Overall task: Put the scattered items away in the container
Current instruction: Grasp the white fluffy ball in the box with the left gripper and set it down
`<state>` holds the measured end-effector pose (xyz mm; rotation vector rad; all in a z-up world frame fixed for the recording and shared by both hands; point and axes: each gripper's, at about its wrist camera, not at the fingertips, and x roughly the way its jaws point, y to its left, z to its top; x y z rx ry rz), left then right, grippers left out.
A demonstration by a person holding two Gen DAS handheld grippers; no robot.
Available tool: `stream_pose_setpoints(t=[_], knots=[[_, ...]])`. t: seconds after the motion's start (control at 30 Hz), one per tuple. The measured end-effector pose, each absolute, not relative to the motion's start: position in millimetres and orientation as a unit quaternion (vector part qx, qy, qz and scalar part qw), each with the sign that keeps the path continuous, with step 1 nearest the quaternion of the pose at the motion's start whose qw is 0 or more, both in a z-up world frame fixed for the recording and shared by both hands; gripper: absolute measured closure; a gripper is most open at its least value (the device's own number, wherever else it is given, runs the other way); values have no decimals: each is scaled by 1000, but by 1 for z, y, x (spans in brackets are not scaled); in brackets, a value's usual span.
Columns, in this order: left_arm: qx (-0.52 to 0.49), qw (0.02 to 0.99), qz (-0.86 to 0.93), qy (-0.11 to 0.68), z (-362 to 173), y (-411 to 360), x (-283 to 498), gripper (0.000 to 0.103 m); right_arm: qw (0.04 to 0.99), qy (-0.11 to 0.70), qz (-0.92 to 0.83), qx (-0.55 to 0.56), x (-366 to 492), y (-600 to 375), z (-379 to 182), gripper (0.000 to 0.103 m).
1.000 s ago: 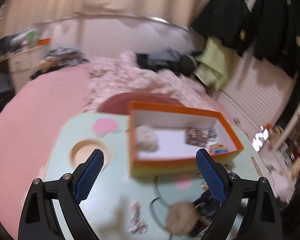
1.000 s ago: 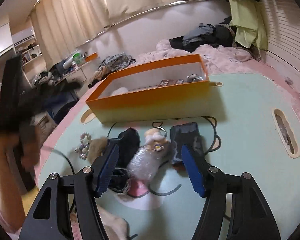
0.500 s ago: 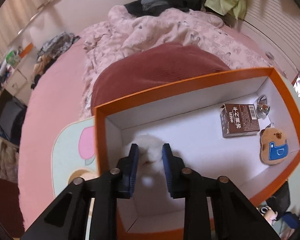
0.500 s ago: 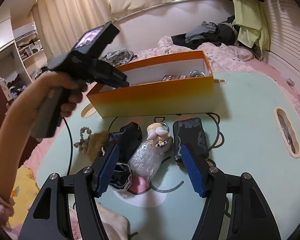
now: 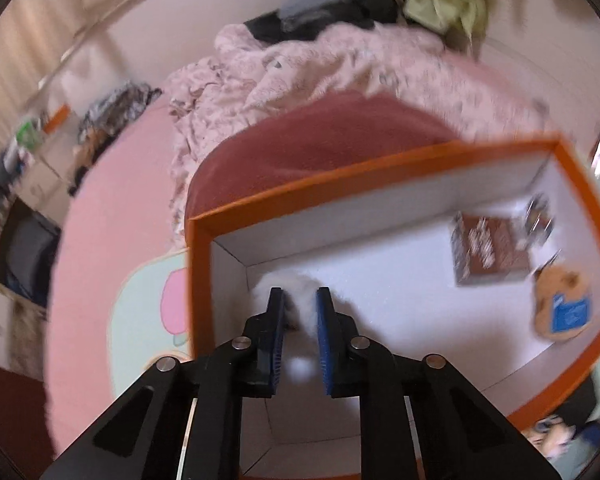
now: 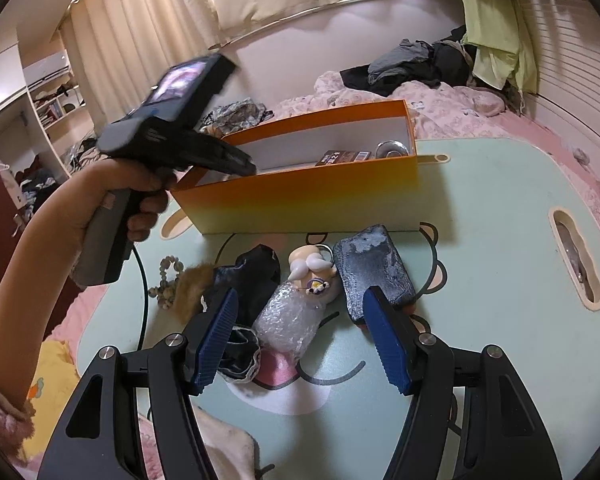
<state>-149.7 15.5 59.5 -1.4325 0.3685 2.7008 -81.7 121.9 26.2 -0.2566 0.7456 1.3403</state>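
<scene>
The left tongs (image 5: pixel 300 336) are dipped into the near-left corner of the orange box (image 5: pixel 340 184) and pinched almost shut on a white fluffy ball (image 5: pixel 300 300), its fur bulging out between and around the blue pads; the jaws have just been closing on it. The grip looks aimed at shifting or lifting the puff where it lies, low against the white floor of the box and close to the left wall. There is little room on that side, so any move would have to go up or toward the open middle, where bare white floor runs as far as the brown carton (image 5: pixel 488 252) and the capybara charm (image 5: pixel 560 308) at the far end. The right tongs (image 6: pixel 304 340) hang half open over the table (image 6: pixel 500 240), holding nothing, their pads straddling the bubble-wrapped figure (image 6: pixel 296 312). A black pouch (image 6: pixel 256 276) lies just beside it on the left and a dark phone case (image 6: pixel 374 272) on the right, so a closing grip risks catching a neighbour. A bead bracelet (image 6: pixel 166 280) and a tan fur puff (image 6: pixel 192 290) wait farther left, near the left hand (image 6: pixel 140 200). The box wall stands close behind these items, so each must clear its rim; the right half of the table is open.
</scene>
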Motion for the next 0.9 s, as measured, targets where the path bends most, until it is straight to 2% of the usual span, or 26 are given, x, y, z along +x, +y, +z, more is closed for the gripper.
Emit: stream_pose_setpoints(t=[0.03,0.2,0.3,0.57,0.77,0.87,0.9], knots=[[-454,35,884,106,68,11,-146,103,713,337,604,-115,-82,122,26,37],[-398,94,912,22,124,-15,-107,103,715,335,603,-113,-83,120,26,37],[-368,130,920,-28,139,-33,-71,103,715,336,603,-109,-83,119,26,37],[-379,174,903,-103,80,-55,9,103,719,325,606,-98,-83,115,32,37],[-405,164,893,-106,36,-49,6,100,716,326,607,-113,-89,121,30,37],[-392,162,895,-135,29,-53,6,70,718,326,605,-109,-87,119,30,37],[-380,164,899,-146,29,-55,9,54,718,328,604,-108,-86,119,30,37]])
